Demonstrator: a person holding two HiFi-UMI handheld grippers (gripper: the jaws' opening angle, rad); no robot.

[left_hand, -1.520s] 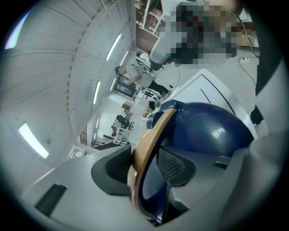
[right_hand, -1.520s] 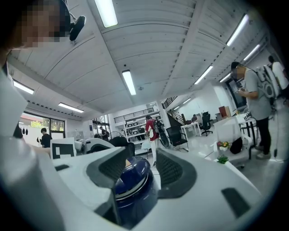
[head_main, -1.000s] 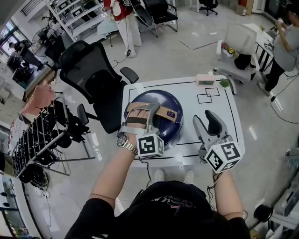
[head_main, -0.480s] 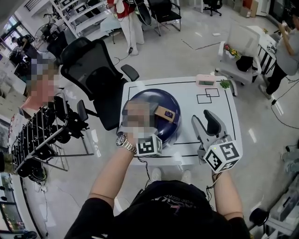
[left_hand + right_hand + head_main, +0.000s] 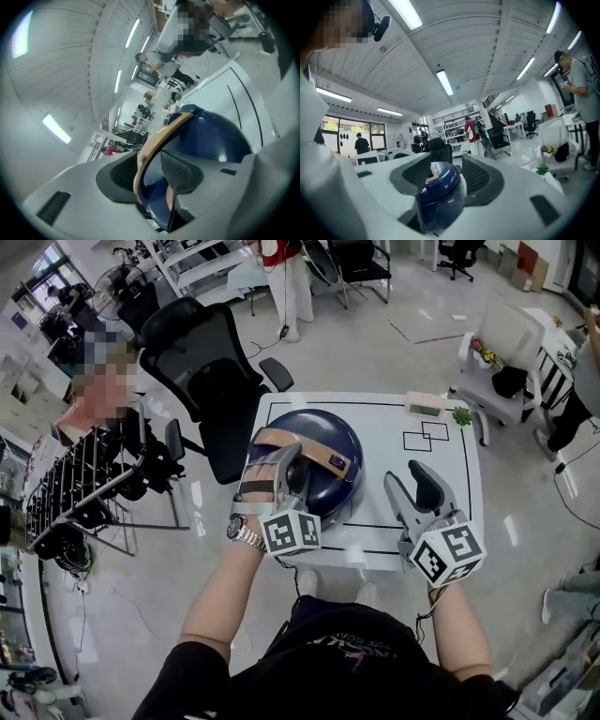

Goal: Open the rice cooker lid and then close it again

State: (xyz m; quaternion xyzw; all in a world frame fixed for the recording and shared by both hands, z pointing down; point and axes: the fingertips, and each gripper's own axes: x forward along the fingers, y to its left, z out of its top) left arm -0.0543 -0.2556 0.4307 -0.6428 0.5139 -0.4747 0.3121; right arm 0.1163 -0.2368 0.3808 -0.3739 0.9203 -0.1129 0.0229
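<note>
- Far left, the black office chair (image 5: 202, 362) stands off the table's (image 5: 384, 442) corner. It only sits a bit differently in frame than a second ago, since the whole head view has shifted.
- The left gripper (image 5: 283, 465) is on top of the cooker, same as a second ago, but it looks rolled over a touch now and its marker cube has slid slightly left.
- Its jaws have just been closing a bit, and they're pinching the tan handle (image 5: 142, 157). The strap runs right between the pads (image 5: 179, 170) and looks to touch both sides.
- The dark blue rice cooker (image 5: 328, 493) stands on the left half of the white table, inside the black outline, right where it was.
- The lid (image 5: 311, 424) still looks down, no gap that I can spot, just like before.
- The right gripper (image 5: 409, 476) hovers over bare table just right of the cooker, not touching it. Claw spread wide, nothing held; its own view just shows the cooker further off past the jaws. Hasn't budged since the earlier frames.
- At the far edge, toward the right, a small pink box (image 5: 424, 405) sits well apart from everything.
</note>
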